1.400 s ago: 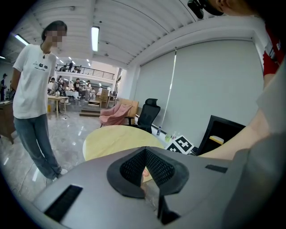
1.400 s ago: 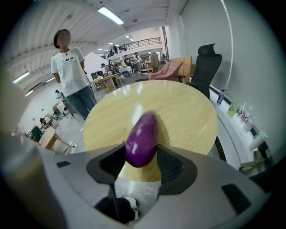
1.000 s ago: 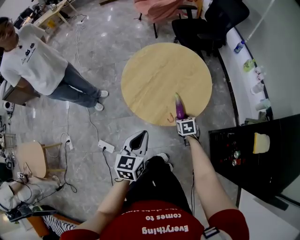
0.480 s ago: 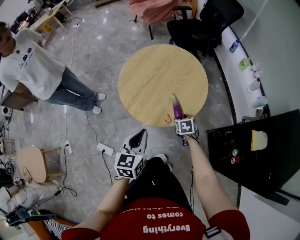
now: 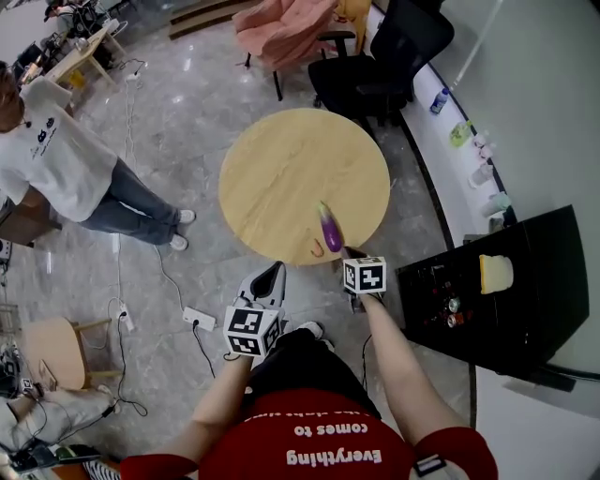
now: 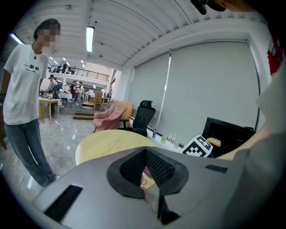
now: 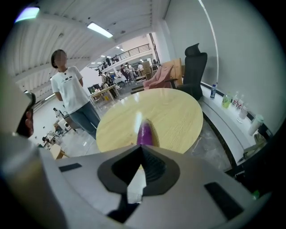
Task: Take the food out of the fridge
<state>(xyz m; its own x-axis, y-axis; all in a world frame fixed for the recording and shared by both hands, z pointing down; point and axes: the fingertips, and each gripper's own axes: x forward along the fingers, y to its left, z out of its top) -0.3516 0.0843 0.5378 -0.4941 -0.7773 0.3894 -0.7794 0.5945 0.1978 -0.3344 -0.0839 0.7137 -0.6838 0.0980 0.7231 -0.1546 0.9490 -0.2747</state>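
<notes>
A purple eggplant [image 5: 329,229] lies on the round wooden table [image 5: 281,178], near its front edge, with a small orange item [image 5: 314,250] beside it. My right gripper [image 5: 348,253] hangs just off that edge, a little short of the eggplant. Its jaws have just been closing and are shut with nothing between them. In the right gripper view the eggplant [image 7: 144,133] shows beyond the closed tips [image 7: 142,151]. My left gripper [image 5: 272,277] is held lower left of the table, shut and empty. The black fridge [image 5: 525,309] stands at the right.
A yellow item [image 5: 494,273] lies on top of the fridge, and cans [image 5: 450,311] show on its near side. A person in a white shirt [image 5: 56,169] stands at the left. A black office chair [image 5: 375,66] and a pink chair [image 5: 281,28] stand behind the table. Cables and a power strip [image 5: 199,319] cross the floor.
The right gripper has drawn back and up from the eggplant, which stays on the table, and its jaws have closed. The left gripper has barely shifted.
</notes>
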